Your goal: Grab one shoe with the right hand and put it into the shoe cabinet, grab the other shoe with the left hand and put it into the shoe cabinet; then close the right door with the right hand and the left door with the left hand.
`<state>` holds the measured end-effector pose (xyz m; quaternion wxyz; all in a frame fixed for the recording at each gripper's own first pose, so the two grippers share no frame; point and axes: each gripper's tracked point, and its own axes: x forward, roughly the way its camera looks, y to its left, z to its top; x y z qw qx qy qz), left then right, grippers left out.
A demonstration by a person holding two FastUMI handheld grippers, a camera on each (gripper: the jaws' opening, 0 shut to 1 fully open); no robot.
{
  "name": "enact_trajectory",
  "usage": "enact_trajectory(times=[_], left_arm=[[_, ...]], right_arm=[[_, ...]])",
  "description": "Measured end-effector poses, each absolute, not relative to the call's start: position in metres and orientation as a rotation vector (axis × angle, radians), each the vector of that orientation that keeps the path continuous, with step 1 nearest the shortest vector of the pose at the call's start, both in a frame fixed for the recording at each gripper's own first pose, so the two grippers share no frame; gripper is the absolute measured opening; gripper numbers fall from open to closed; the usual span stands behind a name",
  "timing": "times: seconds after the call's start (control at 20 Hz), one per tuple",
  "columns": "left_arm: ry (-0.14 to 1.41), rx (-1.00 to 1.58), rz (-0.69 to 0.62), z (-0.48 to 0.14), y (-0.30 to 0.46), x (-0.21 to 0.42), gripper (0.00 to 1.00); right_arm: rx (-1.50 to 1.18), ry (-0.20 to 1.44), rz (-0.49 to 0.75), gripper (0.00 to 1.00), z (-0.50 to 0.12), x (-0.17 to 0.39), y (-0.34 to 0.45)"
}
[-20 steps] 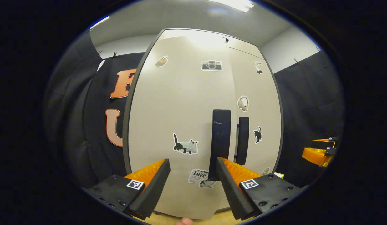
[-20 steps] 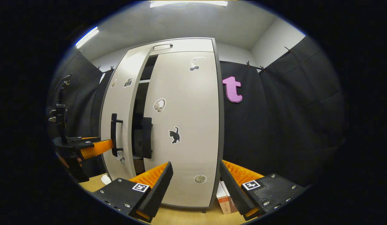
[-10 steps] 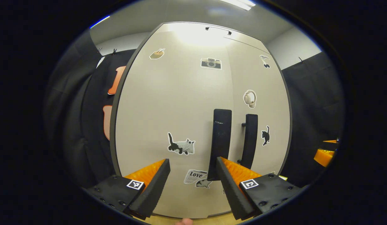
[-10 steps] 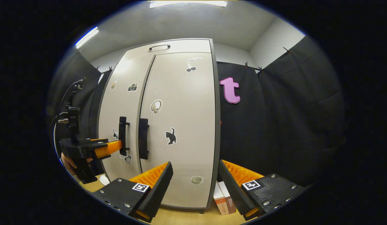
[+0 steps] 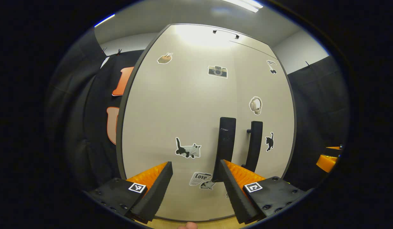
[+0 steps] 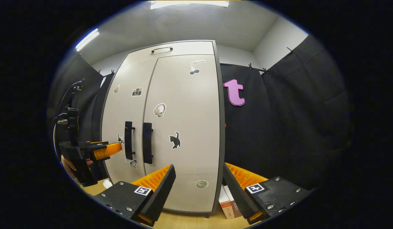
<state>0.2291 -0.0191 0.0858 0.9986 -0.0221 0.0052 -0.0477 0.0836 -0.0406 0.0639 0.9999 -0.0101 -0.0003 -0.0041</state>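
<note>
The pale shoe cabinet [image 5: 183,111] stands with both sticker-covered doors shut, so its inside is hidden. In the left gripper view my left gripper [image 5: 196,187] is open and empty, close in front of the left door [image 5: 171,121], with its right finger just below that door's black handle [image 5: 226,146]. The right door's handle [image 5: 255,143] is beside it. In the right gripper view my right gripper [image 6: 198,187] is open and empty, a little back from the right door [image 6: 190,105]. There the left gripper [image 6: 110,149], held by a hand, hovers near the left handle [image 6: 128,140].
A small carton [image 6: 228,203] stands on the wooden floor against the cabinet's right side. A small white object [image 6: 107,183] lies on the floor left of the cabinet. Black cloth walls close in on both sides. The right gripper [image 5: 329,156] shows at the far right edge.
The left door swung from ajar to fully shut, the left gripper moving with it. The right gripper stayed almost still.
</note>
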Motion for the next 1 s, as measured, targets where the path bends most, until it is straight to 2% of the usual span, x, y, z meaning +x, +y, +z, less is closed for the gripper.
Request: enact_trajectory(times=[0.45, 1.0], left_arm=[[-0.032, -0.007, -0.038, 0.108, 0.008, 0.154, 0.96], [-0.04, 0.003, -0.06, 0.105, -0.005, 0.134, 0.96]], right_arm=[[-0.005, 0.005, 0.035, 0.92, 0.056, 0.069, -0.017], [0.045, 0.019, 0.02, 0.92, 0.049, 0.062, -0.02]])
